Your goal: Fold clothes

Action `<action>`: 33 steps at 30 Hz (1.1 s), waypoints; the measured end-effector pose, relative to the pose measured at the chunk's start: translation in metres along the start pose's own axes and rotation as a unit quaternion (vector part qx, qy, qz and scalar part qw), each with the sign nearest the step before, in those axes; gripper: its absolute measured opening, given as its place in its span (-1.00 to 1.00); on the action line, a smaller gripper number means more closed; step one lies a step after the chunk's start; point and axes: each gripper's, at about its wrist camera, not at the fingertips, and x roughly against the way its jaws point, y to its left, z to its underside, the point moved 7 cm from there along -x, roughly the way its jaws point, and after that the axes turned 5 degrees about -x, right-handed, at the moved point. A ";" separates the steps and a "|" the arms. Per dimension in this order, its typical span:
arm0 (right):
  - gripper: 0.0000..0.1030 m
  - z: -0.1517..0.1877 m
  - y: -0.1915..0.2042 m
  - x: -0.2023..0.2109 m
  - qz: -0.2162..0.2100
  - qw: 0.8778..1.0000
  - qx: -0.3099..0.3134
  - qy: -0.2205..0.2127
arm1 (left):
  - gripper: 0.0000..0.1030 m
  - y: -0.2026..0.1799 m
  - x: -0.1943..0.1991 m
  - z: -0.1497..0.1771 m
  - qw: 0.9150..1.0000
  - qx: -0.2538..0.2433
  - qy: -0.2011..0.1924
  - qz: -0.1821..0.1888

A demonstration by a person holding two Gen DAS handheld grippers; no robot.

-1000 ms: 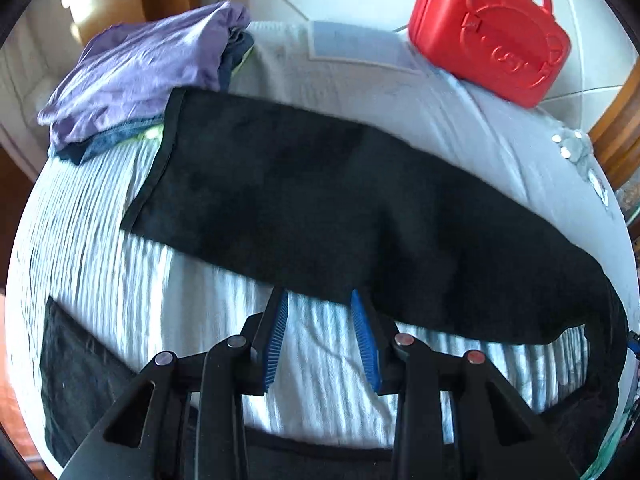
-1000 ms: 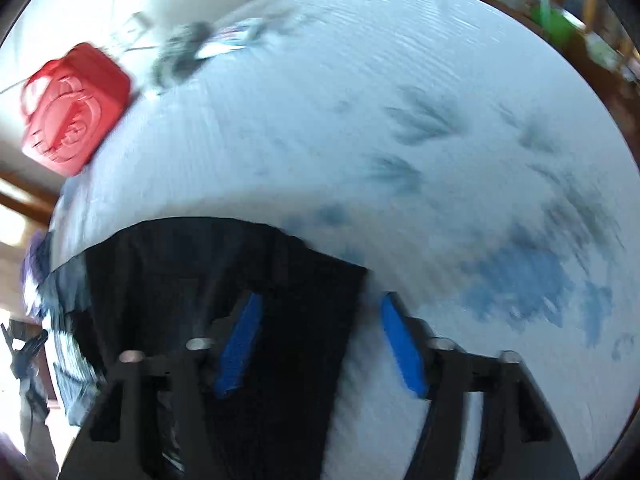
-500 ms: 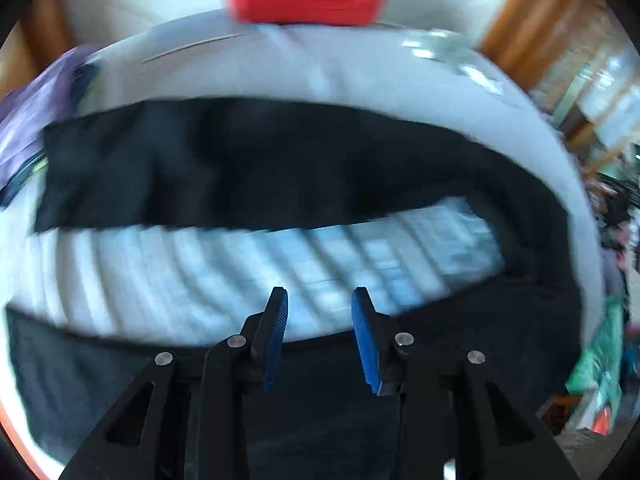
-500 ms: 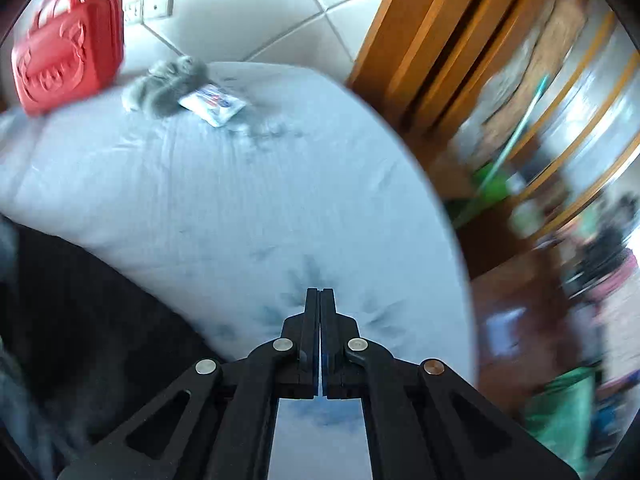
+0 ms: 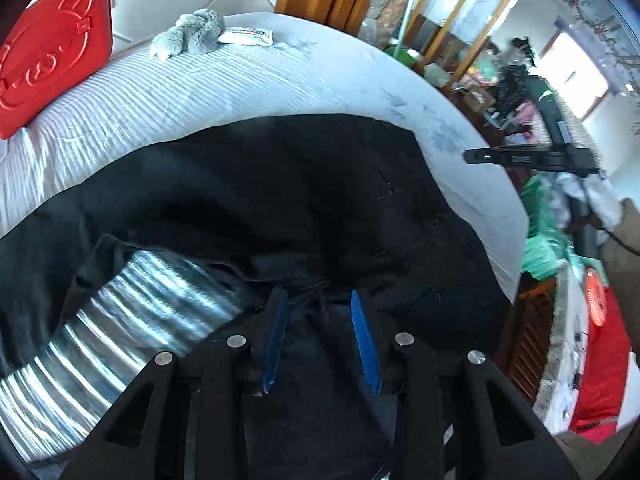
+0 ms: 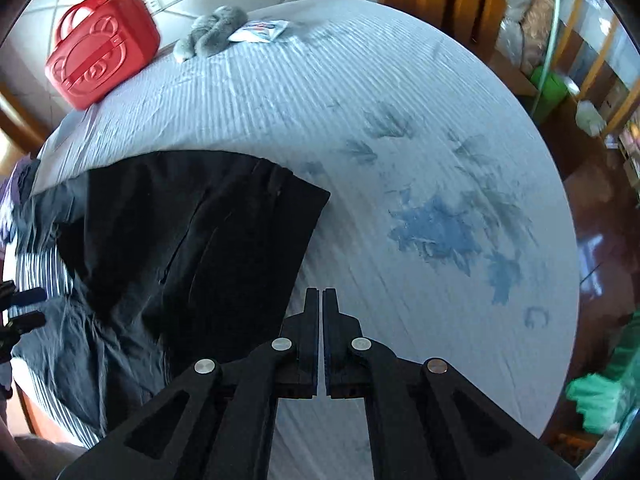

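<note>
Black trousers (image 5: 280, 184) lie spread on the striped bed sheet (image 5: 224, 80), with the legs parted so the sheet shows between them. My left gripper (image 5: 318, 300) is open, its blue pads low over the crotch fold, fabric lying between the fingers. In the right wrist view the trousers (image 6: 208, 232) lie at the left. My right gripper (image 6: 321, 296) is shut and empty, over the bare sheet (image 6: 400, 160) just right of the waist edge. It also shows in the left wrist view (image 5: 472, 156) at the right.
A red plastic case (image 6: 100, 52), a grey plush toy (image 6: 212, 32) and a small packet (image 6: 260, 30) sit at the bed's far end. Folded clothes (image 6: 16, 184) show at the left edge. Wooden furniture and clutter (image 5: 540, 80) stand beyond the bed's right side.
My left gripper has swung right along the trousers from the leg gap to the crotch fold. My right gripper has shut and now points over the bare sheet beside the waist.
</note>
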 end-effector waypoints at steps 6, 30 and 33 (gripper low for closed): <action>-0.96 -0.020 0.005 -0.004 -0.040 0.994 0.101 -0.001 | -0.35 -0.032 -0.024 -0.007 0.996 0.065 -0.016 -0.056; 0.11 -0.034 0.004 -0.063 -0.191 0.726 0.654 -0.094 | 0.34 -0.230 -0.083 0.066 0.768 0.501 -0.060 -0.394; 0.20 -0.039 0.005 -0.064 -0.214 0.703 0.670 -0.107 | 0.37 -0.237 -0.103 0.067 0.742 0.519 -0.047 -0.422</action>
